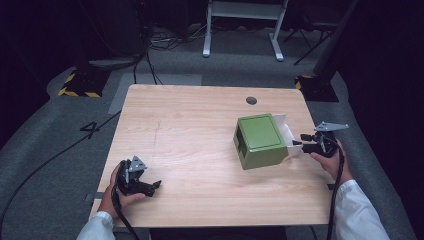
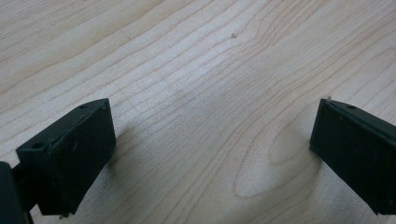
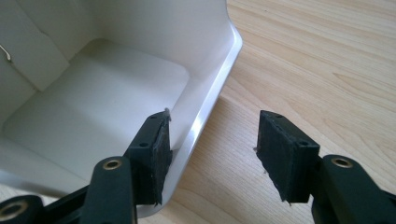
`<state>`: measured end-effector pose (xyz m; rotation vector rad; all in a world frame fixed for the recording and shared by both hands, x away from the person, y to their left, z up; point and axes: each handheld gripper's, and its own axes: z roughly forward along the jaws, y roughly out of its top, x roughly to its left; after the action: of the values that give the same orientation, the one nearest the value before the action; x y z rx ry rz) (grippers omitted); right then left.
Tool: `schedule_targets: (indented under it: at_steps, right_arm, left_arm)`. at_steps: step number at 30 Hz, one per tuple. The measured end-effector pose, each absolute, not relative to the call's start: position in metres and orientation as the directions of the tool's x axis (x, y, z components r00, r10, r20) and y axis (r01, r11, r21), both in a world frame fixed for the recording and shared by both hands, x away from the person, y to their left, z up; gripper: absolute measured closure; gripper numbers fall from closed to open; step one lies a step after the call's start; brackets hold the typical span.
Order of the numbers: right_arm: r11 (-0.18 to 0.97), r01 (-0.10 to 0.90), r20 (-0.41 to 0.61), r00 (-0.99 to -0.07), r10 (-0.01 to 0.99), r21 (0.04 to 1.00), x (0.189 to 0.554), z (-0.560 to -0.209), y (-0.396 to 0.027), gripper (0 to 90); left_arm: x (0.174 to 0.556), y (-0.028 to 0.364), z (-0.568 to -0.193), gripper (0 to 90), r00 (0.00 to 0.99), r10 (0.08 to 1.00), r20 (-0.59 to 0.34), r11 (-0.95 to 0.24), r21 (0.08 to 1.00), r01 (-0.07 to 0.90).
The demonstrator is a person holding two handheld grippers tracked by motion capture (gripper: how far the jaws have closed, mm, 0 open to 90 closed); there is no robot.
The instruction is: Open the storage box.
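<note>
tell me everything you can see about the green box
The green box is a squat, matte, plastic-looking case with a flat recessed top panel and a notch cut in its left face. It sits right of centre on the wooden table, turned slightly askew. A white drawer with smooth rounded walls slides partly out of its right side; what shows of it is empty. The right gripper is open, one jaw inside the drawer's wall and one outside, straddling the rim.

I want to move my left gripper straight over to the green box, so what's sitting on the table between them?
Nothing: in the high view, the stretch of table between the left gripper and the green box is bare wood.
</note>
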<state>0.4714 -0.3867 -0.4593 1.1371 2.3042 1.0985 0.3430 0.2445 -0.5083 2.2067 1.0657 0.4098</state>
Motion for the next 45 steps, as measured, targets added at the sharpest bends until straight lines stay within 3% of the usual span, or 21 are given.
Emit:
schedule_targets:
  at_steps: [45]
  right_arm:
    - [0.284,0.518,0.030,-0.516,0.856,0.807,0.469,-0.450,-0.424,41.0]
  left_arm:
    - [0.342,0.245,-0.508,0.5,0.616,0.787,-0.003,-0.457,0.668,0.587]
